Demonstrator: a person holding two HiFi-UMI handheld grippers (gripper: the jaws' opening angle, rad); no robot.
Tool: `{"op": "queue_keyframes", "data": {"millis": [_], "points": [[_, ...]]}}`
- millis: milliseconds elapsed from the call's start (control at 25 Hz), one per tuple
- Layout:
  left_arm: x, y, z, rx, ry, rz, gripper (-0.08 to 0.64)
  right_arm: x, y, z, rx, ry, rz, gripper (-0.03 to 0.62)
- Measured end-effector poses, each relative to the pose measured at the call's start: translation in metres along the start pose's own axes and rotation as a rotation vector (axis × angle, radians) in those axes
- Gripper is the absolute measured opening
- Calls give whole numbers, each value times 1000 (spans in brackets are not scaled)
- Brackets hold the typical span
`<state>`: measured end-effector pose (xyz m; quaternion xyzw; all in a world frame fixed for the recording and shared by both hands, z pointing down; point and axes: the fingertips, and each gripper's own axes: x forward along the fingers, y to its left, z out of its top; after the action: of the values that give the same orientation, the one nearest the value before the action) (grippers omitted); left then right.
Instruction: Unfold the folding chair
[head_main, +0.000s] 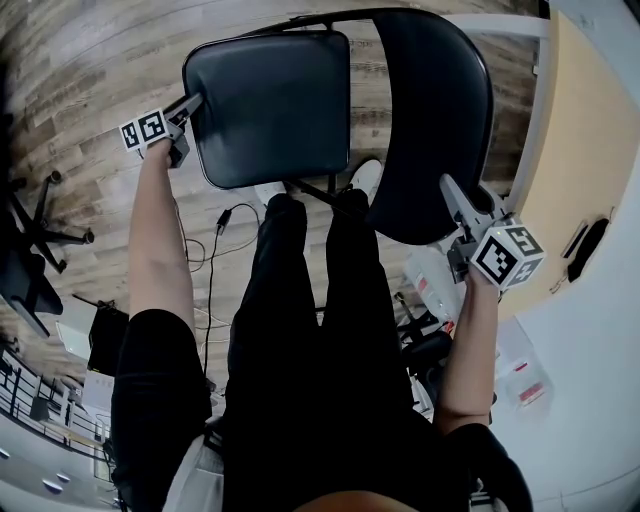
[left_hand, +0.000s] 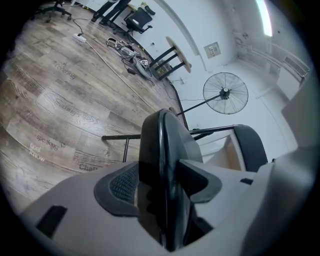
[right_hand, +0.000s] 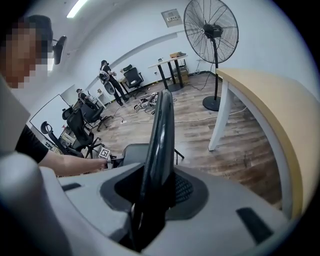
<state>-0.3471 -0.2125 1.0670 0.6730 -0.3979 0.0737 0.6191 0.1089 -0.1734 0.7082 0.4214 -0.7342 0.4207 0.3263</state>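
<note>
Seen from above the person's head, looking down past black trousers to a wood-plank floor (head_main: 90, 70). At the far left stands the star base of an office chair (head_main: 35, 215). Next, a bare left arm reaches forward with the left hand-held gripper (head_main: 190, 104), which is clamped on the left edge of the seat (head_main: 265, 105). Its own view shows the padded seat edge-on and filling a fairly wide gap between the jaws, with both pads pressing on it. The folding chair (head_main: 345, 195) stands on the floor straight in front of the person's feet. Its square black seat is on the left and its rounded black backrest (head_main: 435, 110) on the right, with a gap and thin frame tubes between them. The right hand-held gripper (head_main: 448, 186) grips the near edge of the backrest, its jaws narrower and closed on the thin panel. At the far right is a pale wooden bench (head_main: 590, 130). The unfolding looks well along, since the seat has swung clear of the backrest and shows its whole upper face. What seems left is pressing the seat fully down and letting go. The legs are hidden, so whether they are fully spread cannot be told.
</note>
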Motion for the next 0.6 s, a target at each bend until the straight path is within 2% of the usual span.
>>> {"op": "queue_keyframes", "data": {"millis": [160, 320, 400, 600], "points": [[-2, -3, 0, 10, 2, 10, 247, -4, 0, 1, -2, -11, -11, 121], [-10, 7, 5, 73, 9, 85, 313, -1, 3, 0, -25, -2, -20, 140], [-21, 11, 11, 114, 16, 120, 314, 7, 10, -3, -48, 21, -37, 174], [-58, -29, 20, 178, 15, 133, 314, -16, 8, 7, -62, 3, -104, 215]]}}
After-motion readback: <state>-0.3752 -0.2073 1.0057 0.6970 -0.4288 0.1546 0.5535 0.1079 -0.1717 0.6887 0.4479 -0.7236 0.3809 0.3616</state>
